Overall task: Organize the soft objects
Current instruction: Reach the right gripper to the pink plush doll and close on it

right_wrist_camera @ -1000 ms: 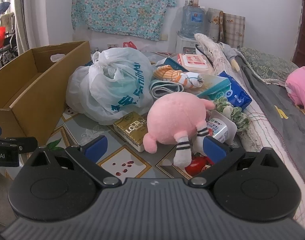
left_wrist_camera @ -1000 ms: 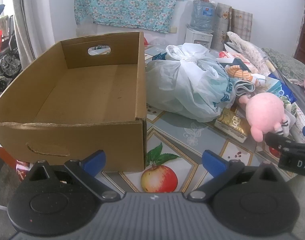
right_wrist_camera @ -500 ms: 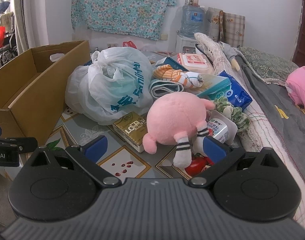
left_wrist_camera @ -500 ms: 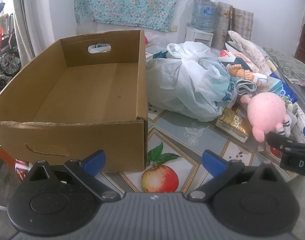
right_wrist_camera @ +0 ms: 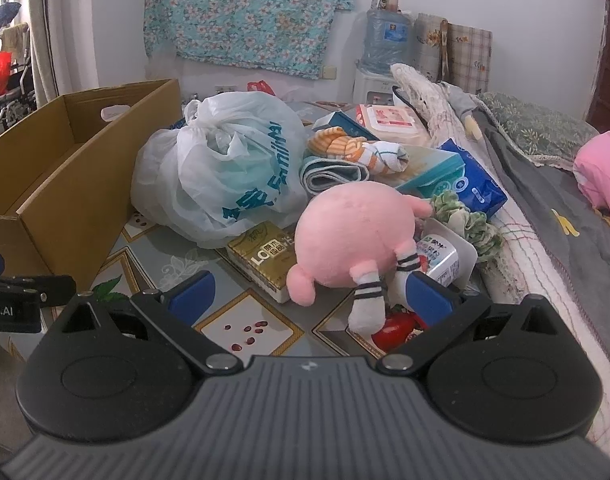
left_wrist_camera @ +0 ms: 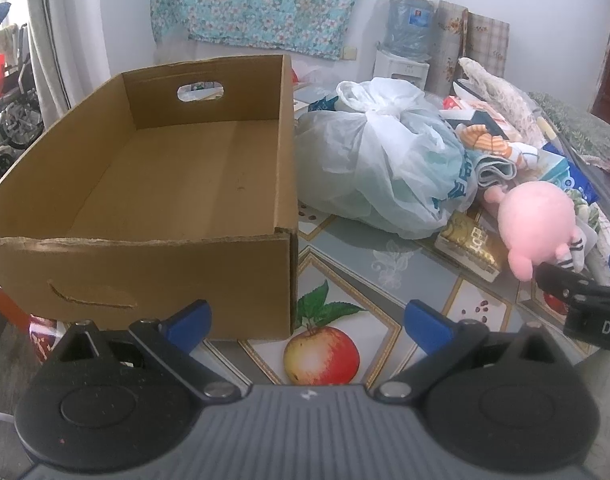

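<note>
Right now the left hand-held gripper [left_wrist_camera: 307, 316] has its two blue-tipped fingers spread wide apart, and it holds nothing and touches nothing. It hangs just in front of the big brown cardboard box [left_wrist_camera: 153, 184], which is open on top and has nothing inside. Under the fingers is the table [left_wrist_camera: 409, 268] with its fruit-picture cloth, and a red apple picture shows between them.

The right hand-held gripper [right_wrist_camera: 311, 294] is also wide open and empty. The round pink plush toy with striped legs [right_wrist_camera: 357, 240] lies just ahead of it, right of the box. One striped leg pokes down between the two fingers, close to the right fingertip [right_wrist_camera: 425, 294], but I cannot tell if they touch.

The toy leans on a gold packet [right_wrist_camera: 265, 256] that sits between it and the box. Behind the packet, right beside the box wall, is a tied white plastic bag with blue letters [right_wrist_camera: 225, 168]. Farther from the box than the bag lie a rolled grey-blue towel [right_wrist_camera: 333, 176] and an orange-striped sock [right_wrist_camera: 345, 146] on top of it. A small yogurt cup [right_wrist_camera: 441, 256] sits just right of the toy.
</note>
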A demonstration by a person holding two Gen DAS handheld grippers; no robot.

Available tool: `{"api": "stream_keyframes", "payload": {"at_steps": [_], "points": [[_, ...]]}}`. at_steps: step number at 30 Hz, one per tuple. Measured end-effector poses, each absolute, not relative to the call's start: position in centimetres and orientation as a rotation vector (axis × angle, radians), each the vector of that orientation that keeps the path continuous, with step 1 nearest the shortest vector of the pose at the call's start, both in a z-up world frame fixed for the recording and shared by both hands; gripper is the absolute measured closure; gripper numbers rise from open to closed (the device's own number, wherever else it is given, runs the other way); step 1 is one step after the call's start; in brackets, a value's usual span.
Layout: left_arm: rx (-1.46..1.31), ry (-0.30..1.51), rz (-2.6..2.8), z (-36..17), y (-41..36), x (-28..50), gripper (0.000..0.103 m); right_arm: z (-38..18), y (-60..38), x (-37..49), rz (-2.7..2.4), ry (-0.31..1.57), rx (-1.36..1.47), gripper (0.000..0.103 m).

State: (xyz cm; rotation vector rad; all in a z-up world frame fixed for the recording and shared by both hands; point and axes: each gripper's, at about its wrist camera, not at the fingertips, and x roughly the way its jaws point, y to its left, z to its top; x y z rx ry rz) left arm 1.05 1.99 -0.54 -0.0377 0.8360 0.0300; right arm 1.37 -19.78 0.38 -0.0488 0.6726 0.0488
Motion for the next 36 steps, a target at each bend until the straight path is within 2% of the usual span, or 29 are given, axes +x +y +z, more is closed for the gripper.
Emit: {"api": "stream_keyframes", "payload": {"at_steps": [10, 20, 27, 32, 36], "points": [[0.084, 0.808, -0.079, -0.7, -1.5, -0.1, 0.0, -0.7, -22.3, 0.7, 0.024, 0.681, 0.009, 0.001], [0.07, 0.898, -0.307, -3.0, -6.1, 1.5, 0.0, -0.8, -29.1, -2.9, -0.01, 0.499, 0.12, 0.001], [0.128, 0.802, -0.425, -2.8, -9.3, 2.5, 0.001, -1.1, -33.0, -0.7, 0.083, 0.448, 0.31, 0.001], [0.191, 0.668, -0.429, -2.2, -11.2, 3.4, 0.008, -1.4, -34.2, 2.6, 0.124, 0.427, 0.392, 0.004], [0.201, 0.683, -0.455, -2.4, -12.6, 5.4, 0.028, -2.1, -34.3, 4.8, 0.171, 0.448, 0.441, 0.012]]}}
